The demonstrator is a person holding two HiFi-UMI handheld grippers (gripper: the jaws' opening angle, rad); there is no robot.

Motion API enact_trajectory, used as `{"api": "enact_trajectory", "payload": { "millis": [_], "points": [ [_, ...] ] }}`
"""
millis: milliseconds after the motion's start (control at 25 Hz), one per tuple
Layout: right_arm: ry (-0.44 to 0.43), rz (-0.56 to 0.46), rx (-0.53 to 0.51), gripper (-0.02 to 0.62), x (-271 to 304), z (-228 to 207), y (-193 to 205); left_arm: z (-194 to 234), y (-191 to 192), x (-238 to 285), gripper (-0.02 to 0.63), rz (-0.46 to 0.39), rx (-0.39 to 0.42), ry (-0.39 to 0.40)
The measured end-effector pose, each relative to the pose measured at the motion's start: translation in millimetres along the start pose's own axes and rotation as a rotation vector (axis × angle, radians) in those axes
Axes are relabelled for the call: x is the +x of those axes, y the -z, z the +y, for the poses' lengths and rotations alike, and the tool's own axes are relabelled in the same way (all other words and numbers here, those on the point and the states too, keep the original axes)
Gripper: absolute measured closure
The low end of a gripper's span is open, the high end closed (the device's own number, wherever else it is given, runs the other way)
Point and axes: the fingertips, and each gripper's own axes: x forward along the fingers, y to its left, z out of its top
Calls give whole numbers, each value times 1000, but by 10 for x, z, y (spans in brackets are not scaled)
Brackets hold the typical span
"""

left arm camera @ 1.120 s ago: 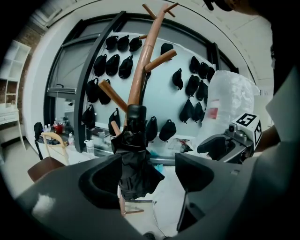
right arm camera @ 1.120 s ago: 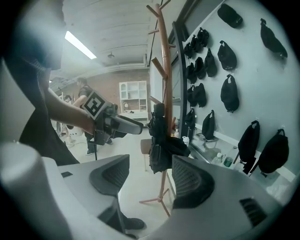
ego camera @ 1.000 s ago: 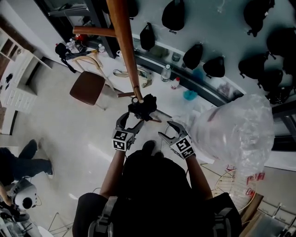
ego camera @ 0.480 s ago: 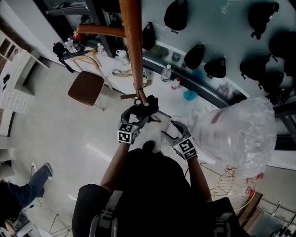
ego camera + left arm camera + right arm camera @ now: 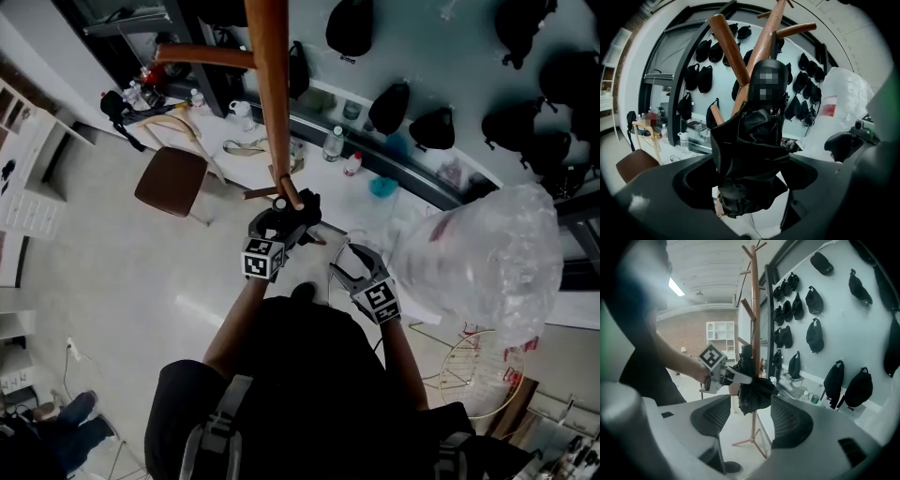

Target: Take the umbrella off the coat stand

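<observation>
Umbrella (image 5: 750, 140) on the coat stand (image 5: 270, 103) is straddled, ungripped, by the just-widened jaws of the left gripper (image 5: 750, 179), the right gripper (image 5: 750, 417) held open and empty; closed on loose fabric alone, it could be dropped.

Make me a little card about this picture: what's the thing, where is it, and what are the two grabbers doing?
Thing: black folded umbrella
Where: on the wooden coat stand
Left gripper: jaws have just been opening, umbrella between them, not squeezed
Right gripper: open, nothing between its jaws
</observation>
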Motion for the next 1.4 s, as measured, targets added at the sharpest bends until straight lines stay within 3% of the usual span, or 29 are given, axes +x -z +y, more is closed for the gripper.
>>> {"api": "enact_trajectory", "payload": {
  "millis": [320,640,1040,1400],
  "points": [
    [59,18,44,333,-90,50,186,28,-131,179,189,-26,19,-42],
    [113,31,86,337,-220,-71,257,22,-154,235,267,-32,10,-60],
    [112,13,70,344,-178,-107,225,85,-148,210,325,-12,24,-114],
    [114,15,79,345,-224,-125,239,68,-152,198,337,11,40,-145]
  ]
}}
